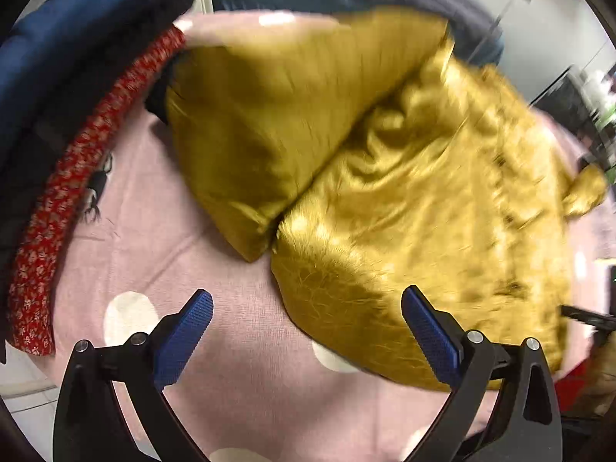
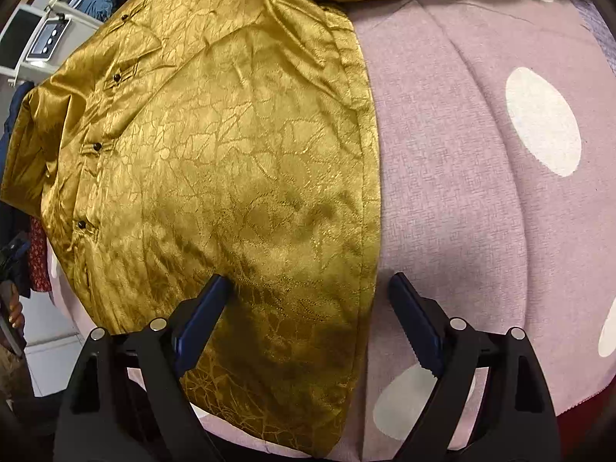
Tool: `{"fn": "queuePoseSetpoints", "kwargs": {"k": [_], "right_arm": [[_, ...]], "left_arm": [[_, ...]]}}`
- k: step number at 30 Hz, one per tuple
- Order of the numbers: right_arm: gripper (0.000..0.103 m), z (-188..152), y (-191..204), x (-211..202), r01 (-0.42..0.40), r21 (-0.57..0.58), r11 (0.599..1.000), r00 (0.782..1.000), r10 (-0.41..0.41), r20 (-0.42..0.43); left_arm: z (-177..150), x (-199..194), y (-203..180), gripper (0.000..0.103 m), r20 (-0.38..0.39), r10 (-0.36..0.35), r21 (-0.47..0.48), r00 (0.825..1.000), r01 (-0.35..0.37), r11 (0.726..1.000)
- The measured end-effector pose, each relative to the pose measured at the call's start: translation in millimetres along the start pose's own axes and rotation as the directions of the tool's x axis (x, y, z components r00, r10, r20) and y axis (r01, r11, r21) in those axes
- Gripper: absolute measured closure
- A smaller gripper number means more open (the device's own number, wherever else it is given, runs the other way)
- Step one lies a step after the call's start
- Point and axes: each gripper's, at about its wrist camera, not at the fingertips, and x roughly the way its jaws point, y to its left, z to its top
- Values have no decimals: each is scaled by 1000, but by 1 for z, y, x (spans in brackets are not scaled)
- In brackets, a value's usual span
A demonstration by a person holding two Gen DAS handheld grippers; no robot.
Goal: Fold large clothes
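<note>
Item: gold satin garment (image 2: 215, 146), glossy, woven with a crackle-vein pattern, front placket with small dark buttons on loop fastenings, stitched hem along one side. Lies spread on a pink cloth with white dots (image 2: 481, 192); one panel folded over, its plain lining up. Left gripper (image 1: 306, 327): jaws spread wide, nothing between the pads, poised over the garment's corner. Right gripper (image 2: 308, 308): jaws spread, straddling the hem edge, not pinching. Adjacent: red floral fabric (image 1: 57, 208), navy clothing (image 1: 77, 19).
</note>
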Motion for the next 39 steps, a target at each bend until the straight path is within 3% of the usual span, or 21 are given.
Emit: {"fn": "queuePoseSetpoints", "kwargs": {"k": [1,2,4,7,11,14,16,18,19,20,21,23,26,31,33,34,36,37,38,39], "right_arm": [[26,-3,4,0,2,-15,1000,1000,-2,-9],[52,-6,6,-1,-1,-25,1000,1000,0,-13],[84,-14,7,-8,-67,-12,998,998,67,-4],[93,-24,5,-31,-104,-11,995,994,104,36],[95,-32,-11,-78,-63,-22,998,995,64,71],[95,-38,-56,-94,12,71,997,998,-16,60],[93,-39,-87,-89,48,161,986,998,-52,20],[81,-36,-104,-86,95,230,968,995,-94,-16],[64,-34,-103,-86,98,245,965,995,-96,-19],[39,-32,-101,-87,87,246,965,996,-86,-13],[30,-30,-95,-88,69,232,970,997,-72,4],[27,-27,-82,-94,79,170,982,996,-87,38],[26,-29,-74,-87,134,136,982,990,-138,20],[26,-40,-107,-71,161,233,959,987,-158,-32],[26,-44,-116,-64,139,274,952,990,-131,-48],[26,-45,-117,-60,134,281,950,991,-123,-58],[27,-48,-110,-52,117,255,960,992,-100,-79],[36,-48,-104,-49,108,230,967,992,-90,-90],[55,-49,-95,-46,101,198,975,991,-82,-103],[67,-50,-82,-42,80,155,985,992,-63,-113]], "left_arm": [[2,9,-4,7,-10,25,-1,1000,-25,1000],[4,12,-5,7,-8,31,-6,999,-31,999],[10,13,-8,7,0,31,-28,1000,-31,999],[16,-1,-11,7,27,7,-26,1000,-6,1000],[14,-32,-4,7,78,43,32,996,-46,998],[13,-47,12,7,96,69,51,993,-74,996],[16,-50,19,7,97,46,57,994,-51,997],[13,-46,21,7,72,20,65,997,-25,998],[12,-42,13,7,47,-6,77,999,2,997],[9,-37,6,7,26,-34,90,999,31,995],[4,-34,-1,7,4,-64,102,998,63,993],[-9,-25,-20,7,-45,-119,135,992,124,983],[-33,-10,-46,7,-120,-187,150,975,204,967],[-75,23,-79,8,-272,-250,135,929,294,946],[-83,30,-92,28,-296,-230,150,927,283,947],[-84,32,-97,49,-303,-218,163,928,275,948],[-84,31,-105,72,-295,-180,197,938,244,949],[-83,30,-105,89,-295,-183,200,938,248,948],[-82,27,-103,91,-297,-191,195,936,255,947],[-81,25,-101,92,-297,-191,194,935,255,947]]}}
